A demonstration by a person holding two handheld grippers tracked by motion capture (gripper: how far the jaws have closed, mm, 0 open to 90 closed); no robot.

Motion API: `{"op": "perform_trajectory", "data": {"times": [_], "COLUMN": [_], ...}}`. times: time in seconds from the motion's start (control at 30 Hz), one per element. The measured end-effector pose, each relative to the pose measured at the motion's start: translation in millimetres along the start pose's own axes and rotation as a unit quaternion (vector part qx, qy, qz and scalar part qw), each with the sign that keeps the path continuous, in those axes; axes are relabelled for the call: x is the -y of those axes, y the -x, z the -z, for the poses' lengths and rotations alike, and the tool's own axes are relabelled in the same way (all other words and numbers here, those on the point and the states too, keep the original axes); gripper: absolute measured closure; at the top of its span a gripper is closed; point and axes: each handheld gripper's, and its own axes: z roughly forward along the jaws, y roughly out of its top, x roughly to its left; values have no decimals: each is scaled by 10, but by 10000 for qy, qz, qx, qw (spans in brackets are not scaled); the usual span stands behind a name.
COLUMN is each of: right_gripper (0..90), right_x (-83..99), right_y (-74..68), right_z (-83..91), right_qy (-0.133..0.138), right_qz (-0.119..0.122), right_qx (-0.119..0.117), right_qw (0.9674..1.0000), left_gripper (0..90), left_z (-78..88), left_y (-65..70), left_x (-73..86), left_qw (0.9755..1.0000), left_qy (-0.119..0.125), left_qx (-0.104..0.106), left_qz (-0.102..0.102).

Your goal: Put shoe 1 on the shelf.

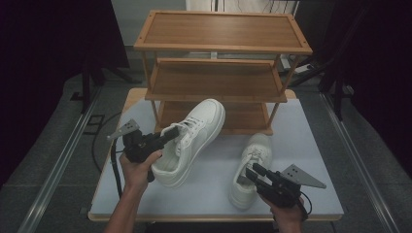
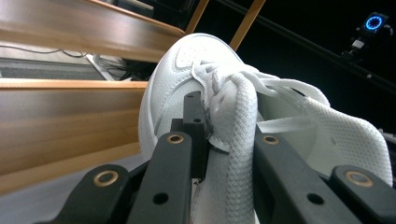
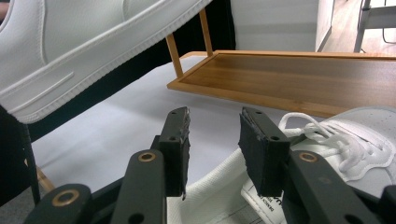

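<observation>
A pale grey rectangular surface [image 1: 311,145] stands in a dim room with dark curtains on both sides and grey floor around it; at its twelve o'clock end stands a three-tier wooden shoe rack [image 1: 221,46]. The left gripper [image 1: 171,134], in the person's left hand [image 1: 137,171] at about eight o'clock, has its black fingers [image 2: 195,122] clamped tight on the tongue and collar of a white leather lace-up sneaker [image 1: 194,138], which hangs off the surface, its toe tilted up toward one o'clock and the rack's lower shelves. A second white mesh-lined sneaker [image 1: 250,165] lies on the surface at about five o'clock, toe toward twelve. The right gripper [image 1: 253,171] hovers at its heel opening, fingers [image 3: 261,149] partly apart and gripping nothing, the shoe's mesh collar just below them. Both shoes look clean, with white laces and ribbed white soles.
</observation>
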Motion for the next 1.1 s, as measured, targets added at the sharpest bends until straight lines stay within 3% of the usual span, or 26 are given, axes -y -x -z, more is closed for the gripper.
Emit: {"op": "perform_trajectory", "data": {"times": [0.5,1.1], "right_gripper": [623,621], "right_x": [11,18], "right_y": [4,-16], "right_z": [-16,-38], "right_qy": [-34,-77], "right_qz": [15,143], "right_qx": [-14,-48], "right_qw": [10000,9999], "left_gripper": [819,818], "left_z": [-254,-387], "left_y": [-10,-43], "left_x": [-324,-551], "left_qw": [9997,9986], "left_qy": [210,378], "left_qx": [-137,-307], "left_qz": [82,201]}}
